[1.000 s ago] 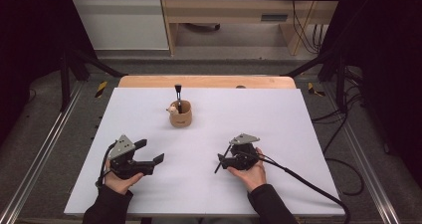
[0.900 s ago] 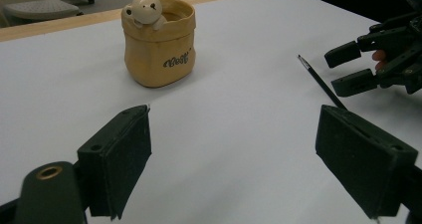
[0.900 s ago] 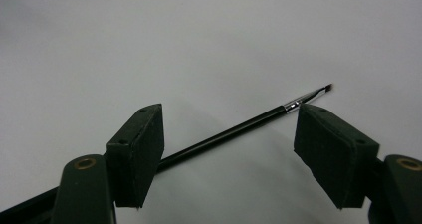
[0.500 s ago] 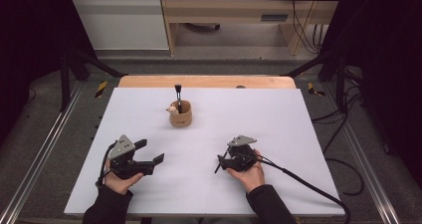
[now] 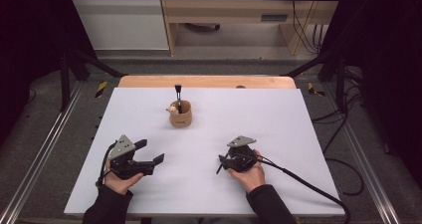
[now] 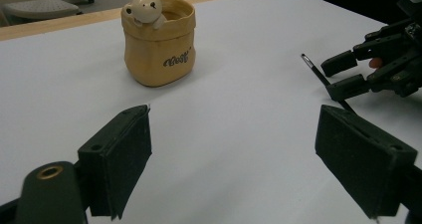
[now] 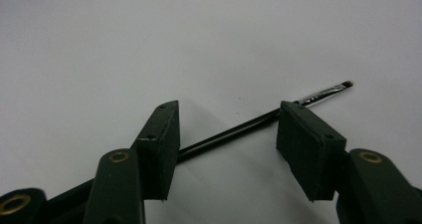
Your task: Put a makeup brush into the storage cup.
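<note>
A tan cup with a small bear figure on its rim stands at the middle back of the white table. A black brush stands upright in it. A thin black brush lies flat on the table in front of my right hand. My right gripper rests low over it with one jaw on either side. Its jaws have just been closing, with the brush crossing the gap at a slant and the pads not pressing on it. My left gripper stands wide open at the front left, pointing towards the cup, with nothing between its jaws.
A wooden strip runs along the table's far edge. Metal rails flank the table left and right. A black cable trails from the right gripper off the front right corner. Bare white surface lies between the two hands and the cup.
The right gripper's jaws have drawn closer together around the thin brush. Both hands have kept their places, and the left gripper is unchanged.
</note>
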### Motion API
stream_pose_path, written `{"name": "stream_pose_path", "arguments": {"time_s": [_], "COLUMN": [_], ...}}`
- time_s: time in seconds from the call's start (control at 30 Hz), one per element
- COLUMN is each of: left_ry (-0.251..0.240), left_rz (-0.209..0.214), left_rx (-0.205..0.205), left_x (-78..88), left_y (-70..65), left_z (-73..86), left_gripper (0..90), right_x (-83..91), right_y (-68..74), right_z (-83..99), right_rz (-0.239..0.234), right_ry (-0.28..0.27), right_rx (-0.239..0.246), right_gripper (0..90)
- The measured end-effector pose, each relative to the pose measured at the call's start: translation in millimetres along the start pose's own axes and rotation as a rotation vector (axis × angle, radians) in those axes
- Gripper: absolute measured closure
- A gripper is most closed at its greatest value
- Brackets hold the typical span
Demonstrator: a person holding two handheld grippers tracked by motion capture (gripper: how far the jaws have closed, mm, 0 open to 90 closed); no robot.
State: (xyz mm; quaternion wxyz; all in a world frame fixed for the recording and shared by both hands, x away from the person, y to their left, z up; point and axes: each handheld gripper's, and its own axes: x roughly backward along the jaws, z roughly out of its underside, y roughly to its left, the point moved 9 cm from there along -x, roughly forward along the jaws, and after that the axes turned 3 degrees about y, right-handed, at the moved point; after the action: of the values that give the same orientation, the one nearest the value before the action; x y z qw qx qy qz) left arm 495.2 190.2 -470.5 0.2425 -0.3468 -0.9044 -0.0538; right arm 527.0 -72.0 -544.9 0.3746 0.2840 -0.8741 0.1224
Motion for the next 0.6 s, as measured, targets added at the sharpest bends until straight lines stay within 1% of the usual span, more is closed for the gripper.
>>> {"name": "stream_pose_path", "arguments": {"time_s": [0.23,0.27,0.6], "left_ry": [0.000,0.000,0.004], "left_rz": [0.000,0.001,0.001], "left_rx": [0.001,0.001,0.001], "left_x": [0.2,0.1,-0.3], "left_y": [0.1,0.0,-0.3], "left_z": [0.1,0.1,0.6], "left_gripper": [13.9,13.9,14.0], "right_x": [1.2,1.3,2.7], "right_y": [0.7,0.0,0.2], "right_z": [0.4,0.4,1.3], "right_rz": [-0.003,-0.005,-0.002], "right_ry": [0.005,0.002,0.013], "right_rx": [0.000,0.013,0.008], "right_gripper": [47.7,48.2,52.1]}}
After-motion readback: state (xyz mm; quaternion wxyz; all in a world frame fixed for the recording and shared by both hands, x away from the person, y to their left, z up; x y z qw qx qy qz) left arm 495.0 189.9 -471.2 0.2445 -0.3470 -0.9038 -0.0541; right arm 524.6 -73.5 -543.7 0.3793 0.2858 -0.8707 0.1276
